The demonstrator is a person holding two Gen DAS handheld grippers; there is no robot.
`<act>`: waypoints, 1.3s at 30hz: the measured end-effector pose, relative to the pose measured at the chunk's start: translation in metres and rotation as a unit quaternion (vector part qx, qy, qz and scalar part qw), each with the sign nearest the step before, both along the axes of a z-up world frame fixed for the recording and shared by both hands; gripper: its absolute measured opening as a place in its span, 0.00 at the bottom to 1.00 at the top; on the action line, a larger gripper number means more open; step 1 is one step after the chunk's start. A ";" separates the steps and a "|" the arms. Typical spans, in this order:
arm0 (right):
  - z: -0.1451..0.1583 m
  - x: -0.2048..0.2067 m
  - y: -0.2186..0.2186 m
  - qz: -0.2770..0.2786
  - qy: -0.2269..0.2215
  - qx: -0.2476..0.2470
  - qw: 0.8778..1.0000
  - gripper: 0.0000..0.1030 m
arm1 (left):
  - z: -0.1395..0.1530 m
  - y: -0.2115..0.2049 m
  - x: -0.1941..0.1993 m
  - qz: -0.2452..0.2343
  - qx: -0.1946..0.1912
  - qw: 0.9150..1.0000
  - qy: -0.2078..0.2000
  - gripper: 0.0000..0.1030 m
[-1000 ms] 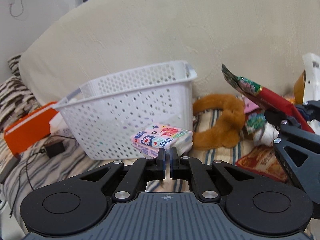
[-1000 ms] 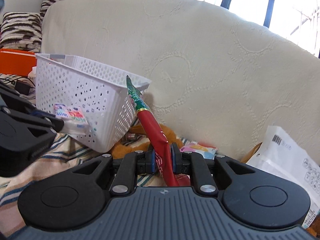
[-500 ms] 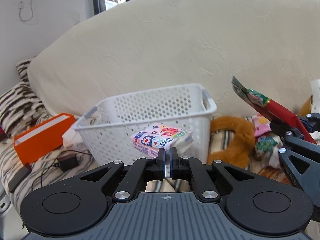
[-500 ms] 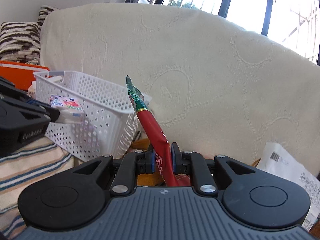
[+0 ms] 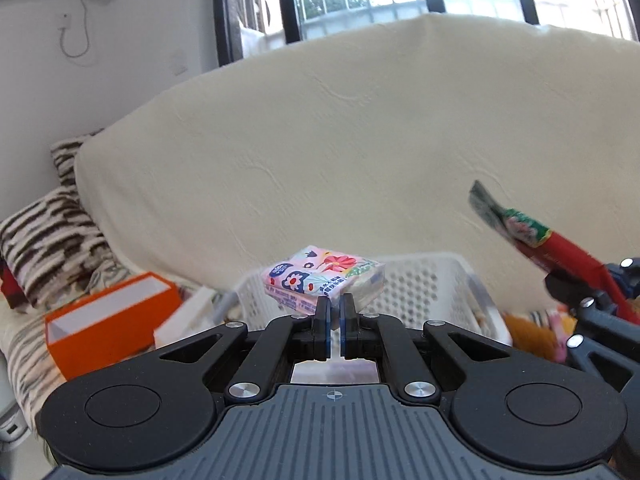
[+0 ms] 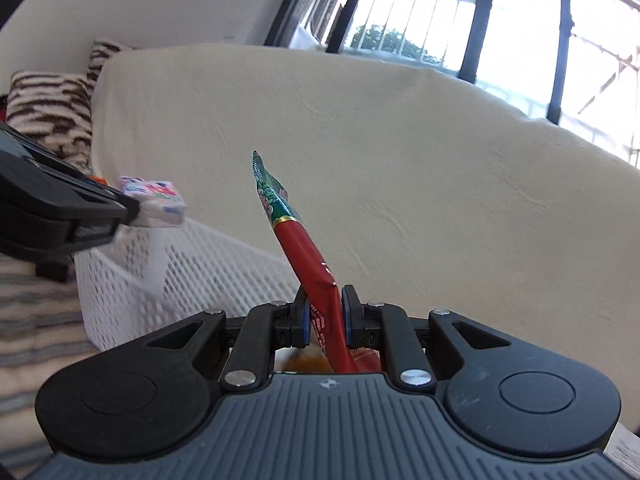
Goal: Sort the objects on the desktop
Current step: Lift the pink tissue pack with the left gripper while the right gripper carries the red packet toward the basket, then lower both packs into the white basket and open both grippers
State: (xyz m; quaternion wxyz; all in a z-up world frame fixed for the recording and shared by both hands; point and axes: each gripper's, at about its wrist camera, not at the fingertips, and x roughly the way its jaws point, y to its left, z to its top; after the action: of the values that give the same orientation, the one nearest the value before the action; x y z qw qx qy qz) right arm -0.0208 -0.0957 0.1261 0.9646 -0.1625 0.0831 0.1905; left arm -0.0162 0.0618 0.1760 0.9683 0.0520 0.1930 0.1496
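Left gripper fingers pinched on one edge of a flowery tissue pack, held above the white basket. Right gripper fingers clamped low on a red snack packet beside that basket. Could slip from the thin grip, missing the basket.

One basket, two striped pillows

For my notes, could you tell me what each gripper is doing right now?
Left gripper: shut on the tissue pack.
Right gripper: shut on the snack packet.
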 end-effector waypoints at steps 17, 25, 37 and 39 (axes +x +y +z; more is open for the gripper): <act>-0.002 0.092 0.078 0.036 0.105 0.091 0.990 0.16 | -0.015 0.079 0.090 0.049 -0.023 0.999 0.006 0.00; -0.025 0.110 0.084 0.022 0.159 0.099 0.982 0.17 | -0.046 0.085 0.114 0.045 -0.037 0.998 0.038 0.00; -0.040 0.119 0.091 0.004 0.180 0.090 0.979 0.17 | -0.069 0.097 0.118 0.051 -0.058 0.996 0.046 0.00; -0.040 0.121 0.095 -0.003 0.180 0.087 0.980 0.17 | -0.071 0.099 0.119 0.052 -0.057 0.996 0.049 0.00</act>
State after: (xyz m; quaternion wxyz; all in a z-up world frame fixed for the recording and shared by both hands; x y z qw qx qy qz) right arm 0.1001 -0.0009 0.0859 0.9448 -0.0405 0.2389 0.2204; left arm 0.1032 0.1611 0.1052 0.9500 -0.0060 0.2512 0.1854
